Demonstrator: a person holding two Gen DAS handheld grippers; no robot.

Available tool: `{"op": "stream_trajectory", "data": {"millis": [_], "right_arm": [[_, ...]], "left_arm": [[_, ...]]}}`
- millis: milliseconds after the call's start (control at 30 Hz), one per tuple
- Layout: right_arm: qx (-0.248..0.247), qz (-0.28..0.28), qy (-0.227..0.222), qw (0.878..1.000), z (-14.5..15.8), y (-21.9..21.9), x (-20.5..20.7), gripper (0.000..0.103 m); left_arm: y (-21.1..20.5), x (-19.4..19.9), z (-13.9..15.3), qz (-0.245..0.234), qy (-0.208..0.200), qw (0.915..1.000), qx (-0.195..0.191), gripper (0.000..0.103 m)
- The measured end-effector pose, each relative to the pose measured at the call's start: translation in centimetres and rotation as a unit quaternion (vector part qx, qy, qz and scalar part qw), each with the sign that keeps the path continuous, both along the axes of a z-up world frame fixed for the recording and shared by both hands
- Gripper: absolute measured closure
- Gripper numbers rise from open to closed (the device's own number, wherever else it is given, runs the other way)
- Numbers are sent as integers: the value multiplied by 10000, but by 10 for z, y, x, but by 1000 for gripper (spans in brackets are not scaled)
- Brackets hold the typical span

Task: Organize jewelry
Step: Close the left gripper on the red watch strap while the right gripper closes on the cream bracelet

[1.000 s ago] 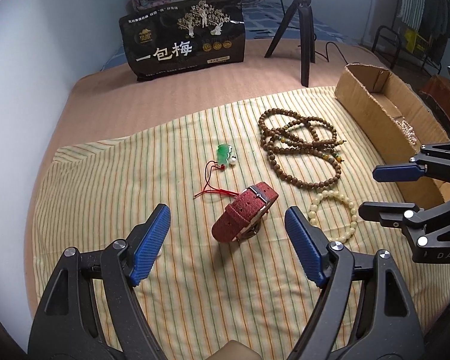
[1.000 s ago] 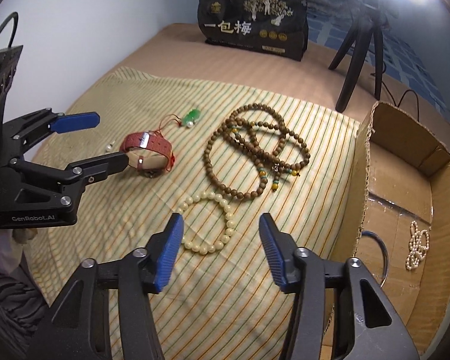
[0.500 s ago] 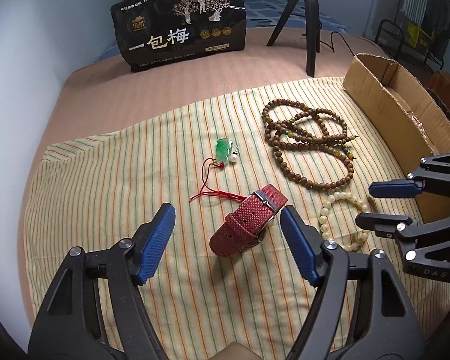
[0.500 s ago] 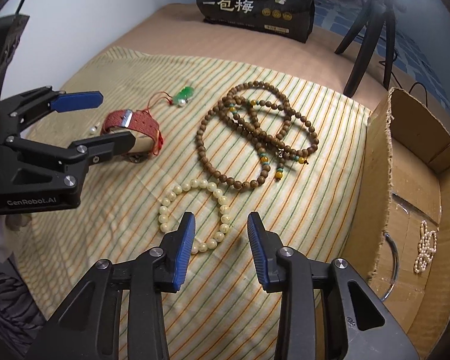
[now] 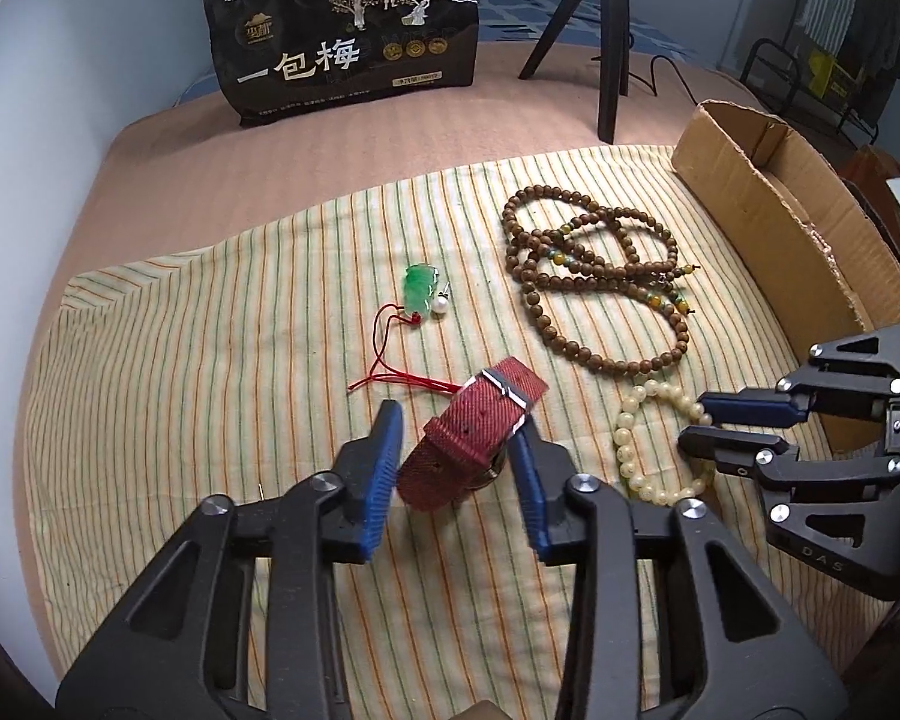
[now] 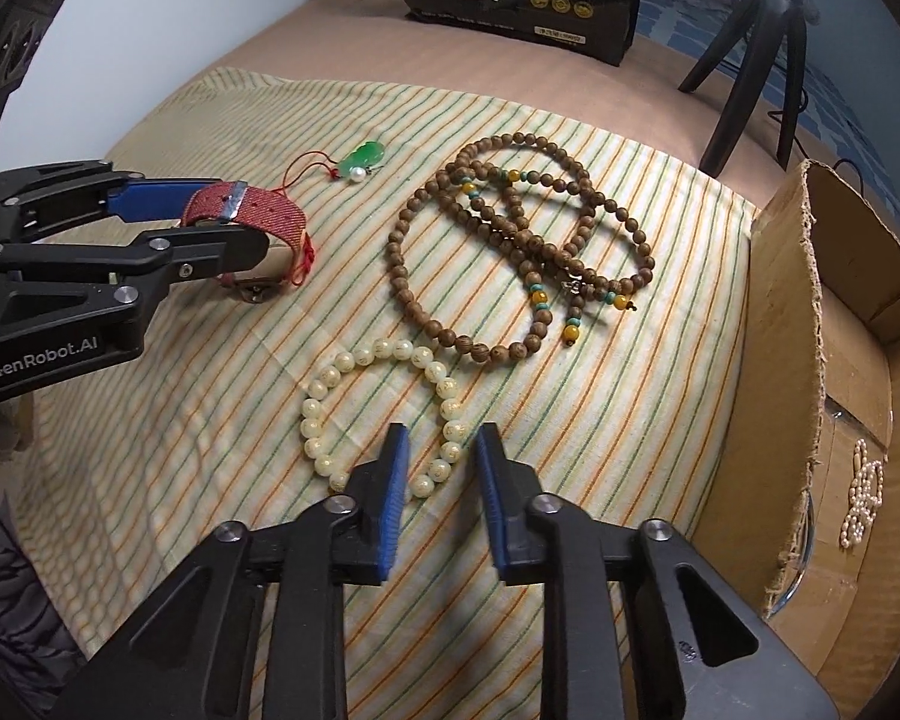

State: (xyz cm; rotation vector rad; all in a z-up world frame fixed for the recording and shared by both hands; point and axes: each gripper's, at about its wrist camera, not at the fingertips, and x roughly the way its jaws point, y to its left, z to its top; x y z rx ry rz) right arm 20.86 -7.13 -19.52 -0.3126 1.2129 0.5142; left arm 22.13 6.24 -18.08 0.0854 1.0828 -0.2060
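A red woven watch (image 5: 480, 420) lies on the striped cloth (image 5: 210, 360). My left gripper (image 5: 456, 468) has its jaws closing, and both blue pads touch the strap's sides. The right wrist view shows the same grip from the side, left gripper (image 6: 234, 222) around the watch (image 6: 258, 216). A cream bead bracelet (image 6: 354, 360) lies flat nearer the box. My right gripper (image 6: 441, 474) is over its near edge, jaws closing with a few beads between the pads and small gaps still showing. From the left wrist view, the right gripper (image 5: 690, 422) straddles the bracelet (image 5: 627, 420).
A long brown bead necklace (image 6: 480, 354) lies coiled behind the bracelet. A green pendant (image 5: 419, 287) on red cord sits behind the watch. An open cardboard box (image 6: 780, 312) at the right holds a pearl piece (image 6: 864, 495). A black bag (image 5: 348, 42) and a tripod (image 5: 609, 42) stand at the back.
The left jaws have narrowed from wide apart onto the watch strap. The right jaws have narrowed and sunk down around the near beads of the cream bracelet.
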Motion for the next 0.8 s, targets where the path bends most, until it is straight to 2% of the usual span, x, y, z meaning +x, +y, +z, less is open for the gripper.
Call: {"op": "stream_trajectory", "data": {"millis": [67, 133, 267, 800], "right_arm": [[-2, 24, -15, 10000, -1, 1, -2, 92], [11, 23, -36, 10000, 0, 2, -5, 96], [66, -12, -69, 10000, 2, 1, -5, 96], [360, -76, -495, 9981, 37, -4, -15, 97]], "left_arm": [[3, 0, 1, 56, 34, 9999, -124, 78], [6, 1, 3, 131, 50, 9997, -205, 79], [9, -1, 5, 169, 38, 9997, -194, 83], [14, -10, 30, 313, -212, 9989, -290, 83]]}}
